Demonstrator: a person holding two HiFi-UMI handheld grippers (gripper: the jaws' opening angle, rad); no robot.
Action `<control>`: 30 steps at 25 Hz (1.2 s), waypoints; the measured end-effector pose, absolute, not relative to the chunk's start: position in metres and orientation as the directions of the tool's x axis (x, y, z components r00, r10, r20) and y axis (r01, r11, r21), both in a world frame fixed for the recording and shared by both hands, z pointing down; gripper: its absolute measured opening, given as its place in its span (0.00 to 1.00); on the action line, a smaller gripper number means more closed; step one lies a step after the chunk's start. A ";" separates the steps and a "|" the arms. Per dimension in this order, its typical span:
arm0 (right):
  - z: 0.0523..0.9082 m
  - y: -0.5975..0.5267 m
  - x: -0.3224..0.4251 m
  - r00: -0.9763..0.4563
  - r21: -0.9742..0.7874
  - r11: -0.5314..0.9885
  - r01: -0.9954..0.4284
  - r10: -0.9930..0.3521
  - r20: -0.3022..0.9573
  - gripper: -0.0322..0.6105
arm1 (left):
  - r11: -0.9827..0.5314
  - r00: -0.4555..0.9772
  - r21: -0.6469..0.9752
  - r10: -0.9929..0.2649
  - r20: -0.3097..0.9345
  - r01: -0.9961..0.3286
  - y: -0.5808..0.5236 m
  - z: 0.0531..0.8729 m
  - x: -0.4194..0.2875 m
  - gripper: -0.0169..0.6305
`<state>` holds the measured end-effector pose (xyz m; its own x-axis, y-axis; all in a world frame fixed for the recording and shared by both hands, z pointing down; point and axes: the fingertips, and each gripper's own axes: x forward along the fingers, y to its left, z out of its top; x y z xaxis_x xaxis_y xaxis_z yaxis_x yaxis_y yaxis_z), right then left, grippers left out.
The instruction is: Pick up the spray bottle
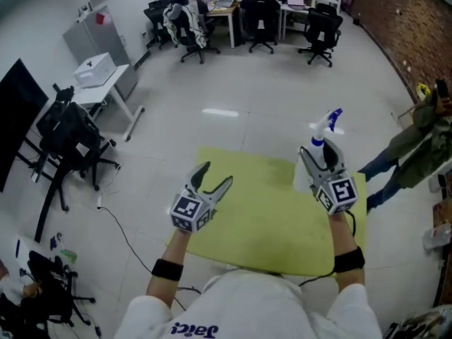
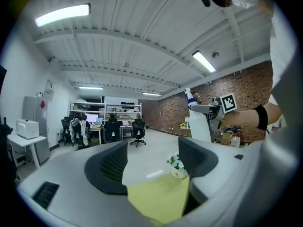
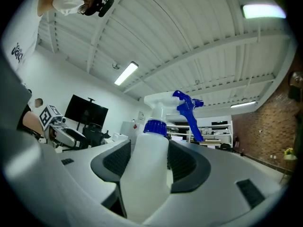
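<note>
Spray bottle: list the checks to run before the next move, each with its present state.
1. Right gripper shut on the spray bottle, both jaws against its white body: ok.
2. Grip sits below the blue collar, blue trigger free of the jaws: ok.
3. Left gripper jaws apart, nothing between them: ok.
4. Left gripper well apart from the bottle: ok.
5. Bottle base lifted clear of the yellow cover: cannot tell, the base is hidden.
</note>
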<state>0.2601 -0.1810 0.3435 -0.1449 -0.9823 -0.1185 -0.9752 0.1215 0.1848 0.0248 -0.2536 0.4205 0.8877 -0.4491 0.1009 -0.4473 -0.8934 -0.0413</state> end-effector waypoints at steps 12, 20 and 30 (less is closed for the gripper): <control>0.420 -0.064 0.314 0.115 0.125 -0.126 -0.984 -0.989 -0.089 0.43 | -0.915 0.912 -0.045 -0.404 0.074 -0.401 -0.207 0.450 0.082 0.57; 0.470 -0.027 0.309 0.188 0.068 -0.192 -0.979 -0.980 -0.057 0.43 | -0.916 0.915 0.012 -0.400 0.058 -0.401 -0.182 0.476 0.091 0.56; 0.503 -0.011 0.291 0.214 0.019 -0.214 -0.977 -0.977 -0.016 0.43 | -0.872 0.871 0.039 -0.483 0.086 -0.487 -0.178 0.490 0.073 0.56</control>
